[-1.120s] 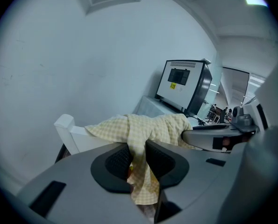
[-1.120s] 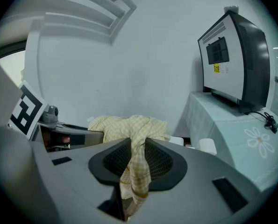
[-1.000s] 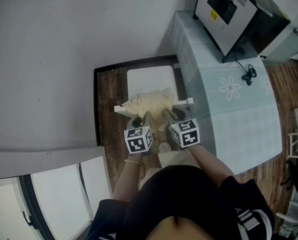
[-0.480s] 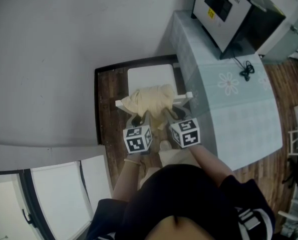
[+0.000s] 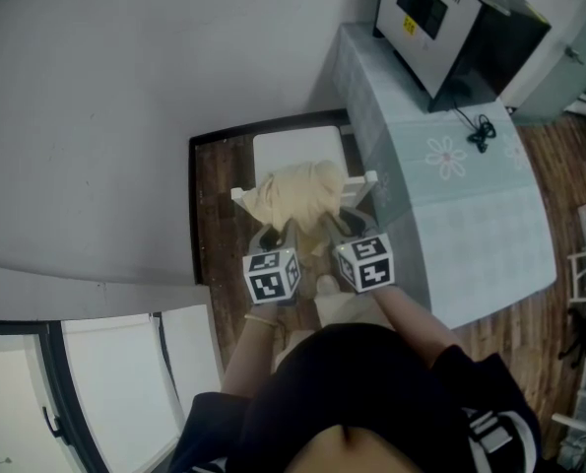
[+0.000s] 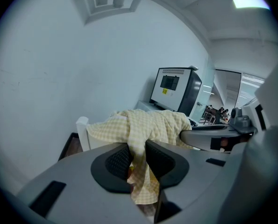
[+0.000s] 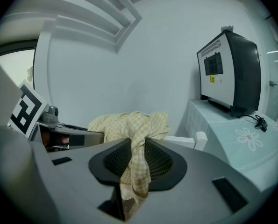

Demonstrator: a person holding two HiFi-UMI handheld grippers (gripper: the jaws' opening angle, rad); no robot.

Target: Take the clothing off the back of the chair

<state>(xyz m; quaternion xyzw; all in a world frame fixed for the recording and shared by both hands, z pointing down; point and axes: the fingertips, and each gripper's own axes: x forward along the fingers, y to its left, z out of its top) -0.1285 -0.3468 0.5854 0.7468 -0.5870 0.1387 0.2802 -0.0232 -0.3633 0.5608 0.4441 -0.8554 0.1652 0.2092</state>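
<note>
Clothing (image 5: 294,193) of soft, pale yellow cloth with a fine check is lying bunched and wrinkled over the top rail of the one white chair (image 5: 294,146), at the middle of the rail, with both rounded rail ends showing bare on either side of it. Two grippers are reaching to it side by side. The left hand-held gripper (image 5: 273,235) is pinching a hanging fold of the garment near the rail's left end, and the left gripper view is showing the cloth squeezed between its dark, finely ribbed pads (image 6: 117,160) and trailing below them. The right hand-held gripper (image 5: 332,227) is likewise pinching a twisted rope of the same cloth between its own ribbed pads toward the rail's right end. Each is carrying one white cube with black square markers (image 5: 272,274). The chair's flat square seat is sitting over dark wooden floor planks (image 5: 214,235). Just right of the chair, one tabletop (image 5: 450,225) is wearing a smooth pale green cover printed with a white flower, and at its far edge one boxy grey appliance (image 5: 450,18) is standing beside one coiled black cable (image 5: 482,134).
</note>
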